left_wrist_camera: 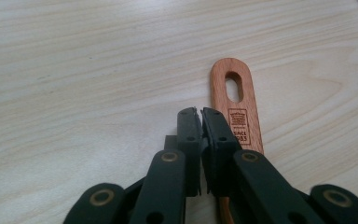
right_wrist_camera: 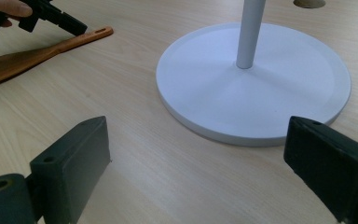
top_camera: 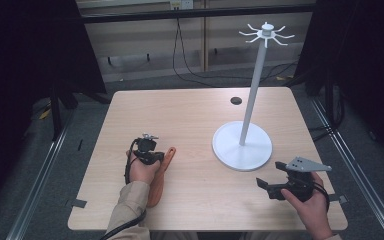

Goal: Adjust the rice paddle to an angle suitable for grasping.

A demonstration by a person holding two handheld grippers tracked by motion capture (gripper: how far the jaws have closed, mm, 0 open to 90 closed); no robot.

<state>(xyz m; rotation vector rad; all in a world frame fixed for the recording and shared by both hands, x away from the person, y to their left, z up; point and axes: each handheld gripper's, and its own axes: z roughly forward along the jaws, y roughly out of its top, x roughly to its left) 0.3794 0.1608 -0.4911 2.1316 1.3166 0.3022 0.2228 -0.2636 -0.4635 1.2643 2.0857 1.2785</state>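
Left tongs point(left_wrist_camera: 201, 112) pressed together with nothing between them, tips low over the pale wooden table point(top_camera: 190, 115), the long reddish-brown wooden spatula point(left_wrist_camera: 237, 112) with a slotted handle end lying flat just beside their right jaw; right tongs point(right_wrist_camera: 196, 163) spread wide and empty, facing the white round-based hook stand point(right_wrist_camera: 256, 88). Step judged: approach to pick up the spatula, so next the left tongs must spread and straddle the handle. Open table all round; stand well apart.
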